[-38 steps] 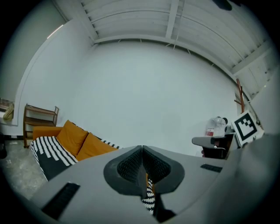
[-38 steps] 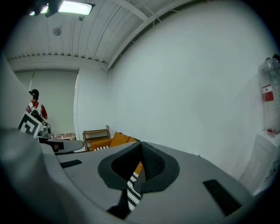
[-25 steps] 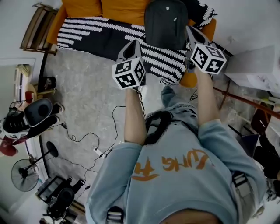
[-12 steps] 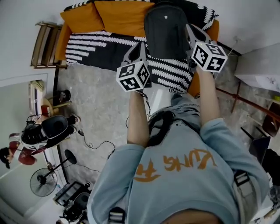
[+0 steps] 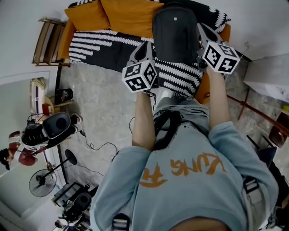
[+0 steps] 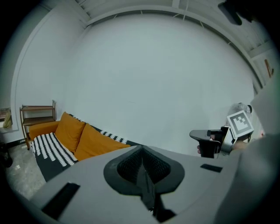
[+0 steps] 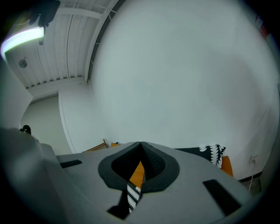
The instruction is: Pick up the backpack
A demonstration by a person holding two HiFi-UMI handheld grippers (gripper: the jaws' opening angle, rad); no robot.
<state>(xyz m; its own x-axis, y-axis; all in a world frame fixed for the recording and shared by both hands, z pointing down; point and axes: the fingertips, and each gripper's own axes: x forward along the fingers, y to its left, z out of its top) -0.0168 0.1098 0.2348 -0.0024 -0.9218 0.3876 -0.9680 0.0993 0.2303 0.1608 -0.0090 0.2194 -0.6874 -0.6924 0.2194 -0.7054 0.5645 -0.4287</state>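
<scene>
While flanking the backpack (image 5: 174,31) lying on the striped sofa (image 5: 104,43), with fingers of left gripper (image 5: 145,46) and right gripper (image 5: 201,28) pressed together and empty, spread both pairs wide first, then dip toward a strap or top handle rather than pinching the smooth front panel.

The backpack (image 5: 175,34) is black. The sofa (image 5: 64,31) is orange, and its cushions (image 5: 126,11) are orange too. The blanket (image 5: 104,43) is black with white stripes. The floor (image 5: 99,103) is grey with little speckles. The wall (image 6: 153,78) is white. The shelf (image 5: 45,38) is brown wood. The left gripper (image 5: 145,45) is grey, and its cube is white with black squares. The right gripper (image 5: 198,26) has the same colours. The person's top (image 5: 180,189) is light blue with orange letters.
</scene>
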